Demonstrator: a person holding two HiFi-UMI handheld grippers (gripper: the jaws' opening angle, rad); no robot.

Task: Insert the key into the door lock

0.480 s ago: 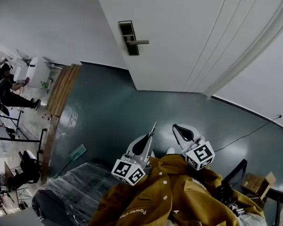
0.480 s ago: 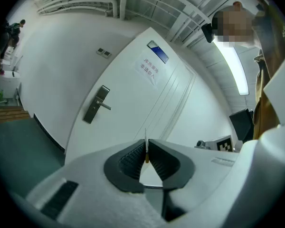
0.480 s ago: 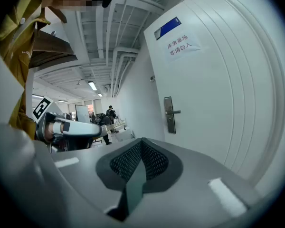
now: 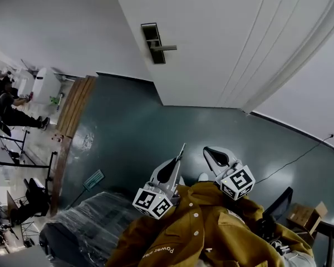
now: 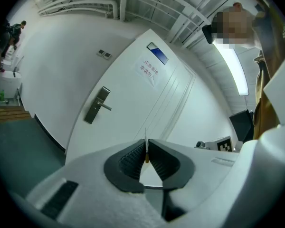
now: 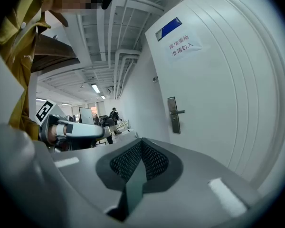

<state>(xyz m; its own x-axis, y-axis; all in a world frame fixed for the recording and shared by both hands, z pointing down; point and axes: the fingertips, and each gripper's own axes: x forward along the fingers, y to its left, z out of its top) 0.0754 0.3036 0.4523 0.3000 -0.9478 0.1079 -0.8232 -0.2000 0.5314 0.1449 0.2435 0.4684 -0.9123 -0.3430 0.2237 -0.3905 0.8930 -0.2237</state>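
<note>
Now, left hand-held gripper (image 5: pixel 146 150): you are pinching the key between its dark ribbed pads (image 5: pixel 132 159), with the jaws nearly together on it.
Key (image 5: pixel 146 141): it is standing thin and upright at the jaw tips, its blade poking out past them toward the door, well apart from the door lock.
Right hand-held gripper (image 6: pixel 141 145): you are holding it just beside the left one, its jaws pressing together with nothing between them.
Door lock (image 4: pixel 154 43): its dark upright plate with a lever handle is sitting on the door, near the door's left edge in the head view.
Door (image 4: pixel 228 43): it is showing white and panelled, carrying a blue plate (image 5: pixel 157 53) and a paper notice (image 5: pixel 148 71) higher up.
Floor (image 4: pixel 145 138): it is stretching dark green between you and the door.
</note>
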